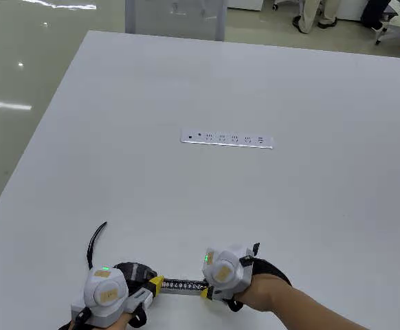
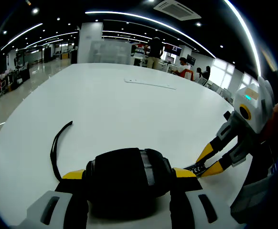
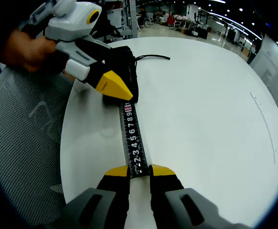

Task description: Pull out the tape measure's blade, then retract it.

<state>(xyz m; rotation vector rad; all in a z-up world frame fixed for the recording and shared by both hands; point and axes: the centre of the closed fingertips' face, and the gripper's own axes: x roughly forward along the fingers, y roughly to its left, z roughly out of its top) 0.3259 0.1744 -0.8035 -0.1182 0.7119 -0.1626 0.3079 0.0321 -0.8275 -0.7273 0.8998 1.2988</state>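
Rounded plastic tape measure case (image 2: 124, 191): black. Wrist strap (image 2: 53, 148): black. Metal blade (image 3: 132, 133): pale, black numerals and ticks, one red mark. Left gripper (image 2: 129, 174), right gripper (image 3: 140, 170): white-grey bodies, yellow jaw tips, green lamps. Flat tabletop (image 1: 255, 89): white. Power strip (image 1: 226, 139): white.

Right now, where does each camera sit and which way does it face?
Head view: above the table, looking forward and down; left gripper, right gripper and a forearm at the bottom.
Left gripper view: on the left gripper, facing across the table over the case in its jaws; right gripper at the right.
Right gripper view: on the right gripper, looking along the blade in its jaws toward the case; a hand shows.
Shared: both gripper views show the case and the opposite gripper.
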